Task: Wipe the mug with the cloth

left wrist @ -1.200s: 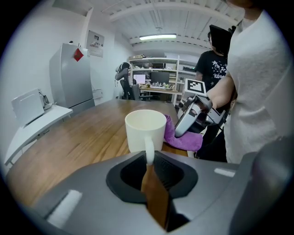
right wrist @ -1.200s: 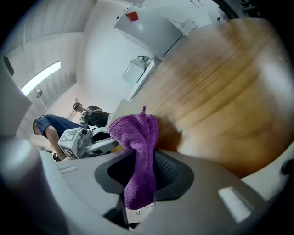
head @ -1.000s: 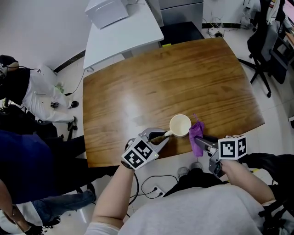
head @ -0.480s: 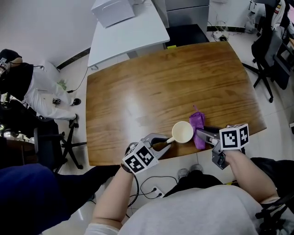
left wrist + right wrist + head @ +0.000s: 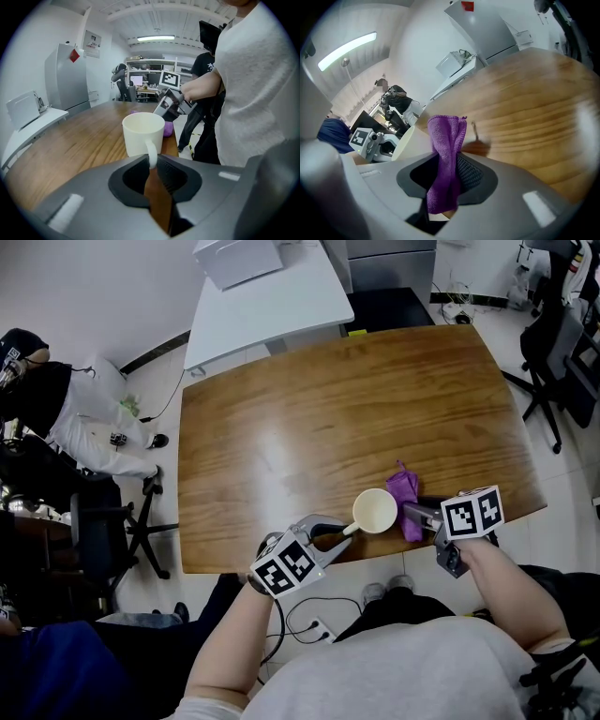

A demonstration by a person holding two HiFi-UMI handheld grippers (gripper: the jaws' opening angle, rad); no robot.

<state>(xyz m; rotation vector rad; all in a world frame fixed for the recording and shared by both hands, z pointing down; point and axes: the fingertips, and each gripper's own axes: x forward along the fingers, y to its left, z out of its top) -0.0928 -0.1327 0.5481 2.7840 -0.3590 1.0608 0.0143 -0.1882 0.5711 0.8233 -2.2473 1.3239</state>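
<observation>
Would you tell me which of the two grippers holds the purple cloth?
The right gripper: its jaws pinch the purple cloth, whereas the left gripper grips the mug by its handle.

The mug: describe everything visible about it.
The mug is cream-white, looks like glossy ceramic, a plain cylinder with one loop handle, and appears empty. It is upright by the near edge of the wooden table. The left gripper is shut on its handle. The purple cloth, pinched in the right gripper, is at its opposite side; actual contact can't be confirmed.
</observation>
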